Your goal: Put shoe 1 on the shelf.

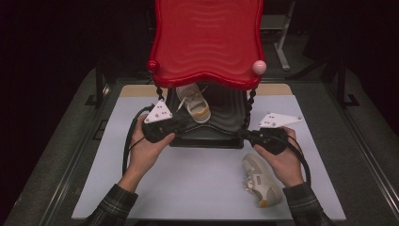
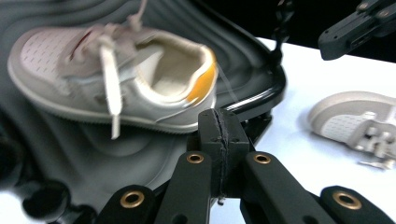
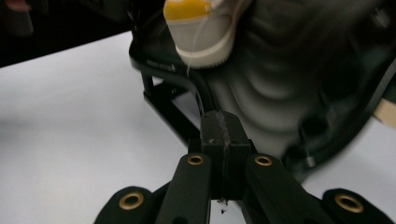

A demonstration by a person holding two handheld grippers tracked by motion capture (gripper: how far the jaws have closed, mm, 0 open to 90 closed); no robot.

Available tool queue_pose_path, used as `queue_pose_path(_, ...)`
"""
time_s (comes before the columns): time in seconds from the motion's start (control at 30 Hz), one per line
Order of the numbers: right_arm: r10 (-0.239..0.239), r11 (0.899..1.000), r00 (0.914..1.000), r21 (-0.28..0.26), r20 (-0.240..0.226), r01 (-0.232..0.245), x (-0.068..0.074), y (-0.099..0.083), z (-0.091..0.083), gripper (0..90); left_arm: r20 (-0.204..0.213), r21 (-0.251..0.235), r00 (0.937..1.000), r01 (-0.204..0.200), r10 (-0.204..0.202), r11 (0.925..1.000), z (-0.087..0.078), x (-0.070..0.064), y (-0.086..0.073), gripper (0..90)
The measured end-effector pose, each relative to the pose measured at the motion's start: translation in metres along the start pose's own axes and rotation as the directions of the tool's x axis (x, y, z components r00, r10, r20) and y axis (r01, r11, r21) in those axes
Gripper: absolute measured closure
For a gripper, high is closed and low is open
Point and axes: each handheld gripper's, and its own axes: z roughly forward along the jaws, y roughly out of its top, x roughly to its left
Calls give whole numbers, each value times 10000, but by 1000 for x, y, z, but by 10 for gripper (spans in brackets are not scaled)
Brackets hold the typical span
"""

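I have both grippers, left [image 1: 181, 123] and right [image 1: 244, 134], clenched empty at the black shelf's [image 1: 221, 117] front edge. One shoe [image 1: 195, 102] sits on that shelf's left side; the other shoe [image 1: 261, 180] lies near the table's [image 1: 188, 179] front right corner.

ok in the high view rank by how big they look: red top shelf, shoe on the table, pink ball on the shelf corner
1. red top shelf, largest, though it sits nearest the camera, which inflates it
2. shoe on the table
3. pink ball, smallest
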Motion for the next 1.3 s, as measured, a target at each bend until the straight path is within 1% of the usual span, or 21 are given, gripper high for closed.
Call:
queue_pose_path(0.1,-251,9996,9997,-165,-35,250,2,14,14,899,-300,2,9994,171,-171,9999,3,3,-3,896)
queue_pose_path(0.17,-278,9994,9996,-187,-111,276,4,20,22,899,-471,34,9986,232,-230,9997,7,5,-4,896)
queue_pose_path(0.23,-404,9991,9991,-146,-100,403,6,28,33,899,-538,31,9980,343,-341,9994,10,6,-6,896)
queue_pose_path(0.27,-454,9988,9988,-180,-155,451,6,31,38,899,-612,113,9976,323,-316,9994,12,7,-7,896)
queue_pose_path(0.33,-563,9983,9984,-119,-102,562,6,36,47,899,-718,152,9967,384,-373,9991,15,8,-8,896)
queue_pose_path(0.4,-569,9983,9983,-158,-120,568,6,40,54,900,-852,253,9955,436,-413,9987,18,10,-10,897)
queue_pose_path(0.47,-622,9980,9981,-145,-20,622,8,44,61,899,-964,154,9934,639,-621,9978,23,10,-11,897)
queue_pose_path(0.6,-843,9962,9962,-216,222,848,8,50,73,899,-1301,271,9895,662,-621,9974,28,9,-11,896)
queue_pose_path(0.67,-1037,9943,9936,-195,449,1047,8,52,77,899,-1380,243,9880,734,-694,9970,31,9,-12,897)
queue_pose_path(0.7,-919,9956,9944,-151,512,928,9,53,79,899,-1392,269,9879,722,-678,9970,31,10,-12,897)
queue_pose_path(0.73,-1036,9942,9931,-223,550,1049,9,53,80,899,-1416,306,9879,681,-631,9972,32,10,-12,897)
queue_pose_path(0.77,-1084,9940,9911,-90,774,1094,10,54,82,899,-1436,328,9876,690,-636,9971,33,11,-12,897)
queue_pose_path(0.8,-1125,9935,9902,-100,834,1137,11,55,83,899,-1482,339,9871,664,-607,9972,33,12,-12,897)
queue_pose_path(0.83,-1195,9925,9890,-151,868,1213,11,55,85,899,-1509,328,9865,688,-631,9971,33,13,-12,897)
queue_pose_path(0.87,-1348,9905,9856,-118,1017,1367,11,56,86,899,-1549,328,9855,751,-692,9966,34,14,-12,897)
queue_pose_path(0.97,-1440,9891,9816,-118,1251,1466,10,56,90,899,-1576,307,9849,767,-710,9966,34,15,-12,897)
queue_pose_path(1.03,-1351,9905,9812,-71,1375,1374,9,55,93,899,-1598,259,9844,791,-739,9965,35,15,-12,897)
queue_pose_path(1.07,-1315,9910,9823,-65,1336,1335,7,54,94,899,-1604,301,9848,728,-670,9969,35,16,-12,897)
queue_pose_path(1.13,-1215,9922,9852,-126,1212,1240,6,54,95,899,-1616,143,9841,775,-742,9969,36,16,-11,897)
queue_pose_path(1.2,-1111,9932,9895,-243,926,1138,7,54,95,899,-1640,173,9835,796,-757,9967,36,16,-9,897)
queue_pose_path(1.3,-1084,9935,9910,-258,786,1107,6,54,95,899,-1664,160,9832,791,-753,9967,37,16,-8,897)
